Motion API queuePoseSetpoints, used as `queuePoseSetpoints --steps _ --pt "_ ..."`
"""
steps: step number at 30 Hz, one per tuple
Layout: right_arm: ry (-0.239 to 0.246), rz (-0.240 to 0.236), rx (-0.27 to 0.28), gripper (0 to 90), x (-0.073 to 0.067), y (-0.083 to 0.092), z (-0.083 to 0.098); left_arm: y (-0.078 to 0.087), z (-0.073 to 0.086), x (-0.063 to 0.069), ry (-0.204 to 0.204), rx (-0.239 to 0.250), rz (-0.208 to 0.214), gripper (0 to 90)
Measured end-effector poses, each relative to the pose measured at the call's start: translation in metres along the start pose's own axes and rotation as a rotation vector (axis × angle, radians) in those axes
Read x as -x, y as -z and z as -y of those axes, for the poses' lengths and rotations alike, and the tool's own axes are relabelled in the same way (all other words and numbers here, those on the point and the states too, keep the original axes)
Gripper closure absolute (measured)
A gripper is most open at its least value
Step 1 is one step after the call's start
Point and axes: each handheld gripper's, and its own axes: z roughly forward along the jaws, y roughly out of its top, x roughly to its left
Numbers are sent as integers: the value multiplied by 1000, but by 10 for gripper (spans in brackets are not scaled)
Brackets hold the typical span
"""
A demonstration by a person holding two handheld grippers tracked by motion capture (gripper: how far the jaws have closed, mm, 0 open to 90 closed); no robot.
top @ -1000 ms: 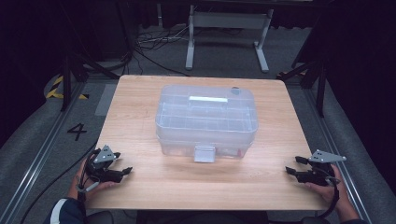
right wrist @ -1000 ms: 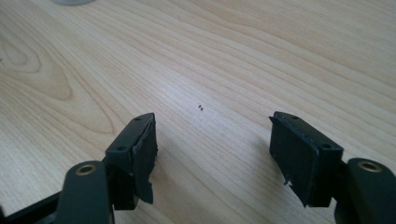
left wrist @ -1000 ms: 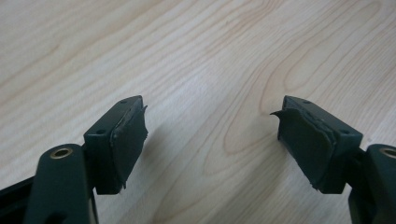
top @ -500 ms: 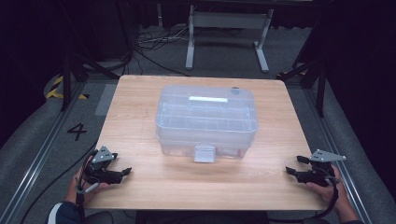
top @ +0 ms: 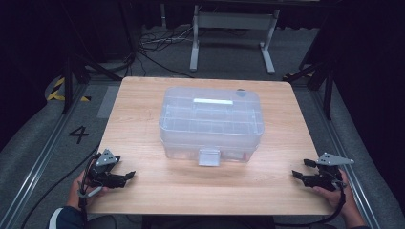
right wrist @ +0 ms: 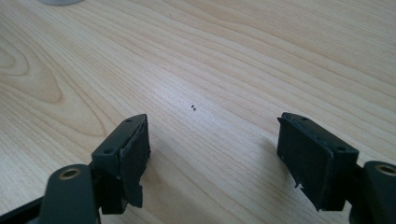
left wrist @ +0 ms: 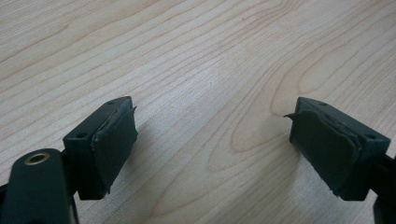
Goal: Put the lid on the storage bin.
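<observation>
A: Start big. The table (top: 143, 124) fills the middle of the high view, bare wood all round, and the clear plastic box (top: 210, 121) sits dead centre of the frame with its lid on and its front latch (top: 208, 156) facing the lower edge.

B: And the tools?

A: The left tool (top: 125, 177) rests at the lower left of the frame and the right tool (top: 300, 172) at the lower right, both well apart from the box. Their jaws have just been opening and now stand wide, with nothing between them. In the left gripper view the left tool (left wrist: 212, 140) has only wood grain under it; likewise the right tool (right wrist: 212, 161) in the right gripper view.

B: So what might go wrong from here?

A: I judge the box to be light and slick. Pushing on the latch from one side alone could skate the whole box toward the top of the frame instead of freeing it.

B: Anything smaller?

A: The pads (left wrist: 116, 140) look frayed at their edges. A worn pad on a small smooth tab could slip off, and the lid would stay closed.
</observation>
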Motion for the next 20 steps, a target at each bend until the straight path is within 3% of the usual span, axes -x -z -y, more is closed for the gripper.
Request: queuePoseSetpoints --steps 20 --pt "-3 4 -2 255 0 -1 -1 0 -1 1 5 -5 -6 141"
